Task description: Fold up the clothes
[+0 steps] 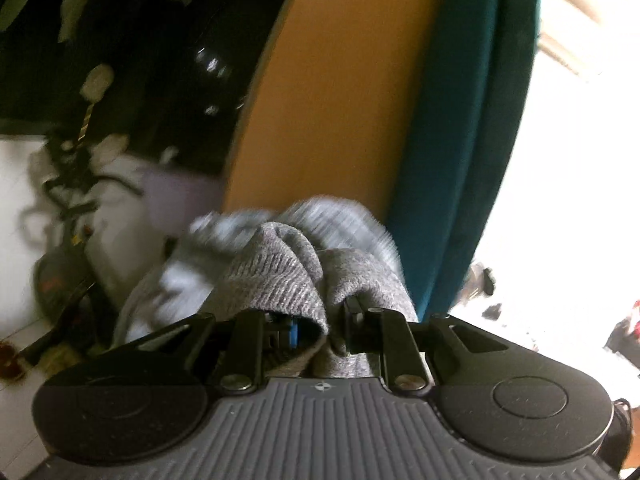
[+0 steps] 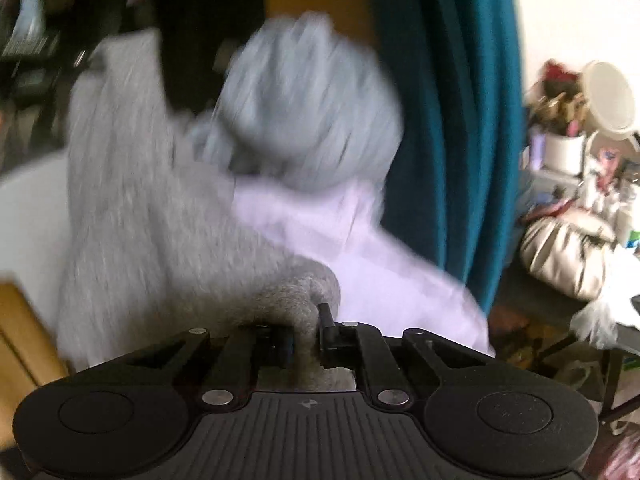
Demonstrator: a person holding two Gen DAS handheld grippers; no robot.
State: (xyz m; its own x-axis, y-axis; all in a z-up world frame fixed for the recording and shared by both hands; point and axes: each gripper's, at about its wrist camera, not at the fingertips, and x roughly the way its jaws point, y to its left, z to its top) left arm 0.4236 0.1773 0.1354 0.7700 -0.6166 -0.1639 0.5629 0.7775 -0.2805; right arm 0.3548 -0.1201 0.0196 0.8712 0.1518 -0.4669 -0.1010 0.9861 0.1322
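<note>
A grey knitted garment [image 1: 276, 272] bunches over my left gripper [image 1: 320, 320], whose black fingers are shut on a fold of it. In the right wrist view the same grey knit [image 2: 132, 208] hangs up and to the left, blurred by motion. My right gripper [image 2: 306, 336] is shut on a thick edge of it. A bunched light grey-blue part [image 2: 308, 108] and a pale lilac cloth [image 2: 360, 256] lie just beyond the right fingers. Both garments' full shapes are hidden.
A teal curtain [image 1: 464, 128] hangs beside an orange-brown panel [image 1: 336, 92]. Dark cluttered shelves [image 1: 132, 40] fill the left. A white floor with cables [image 1: 68, 184] lies lower left. In the right wrist view a cluttered table with a beige bag [image 2: 568, 248] stands at right.
</note>
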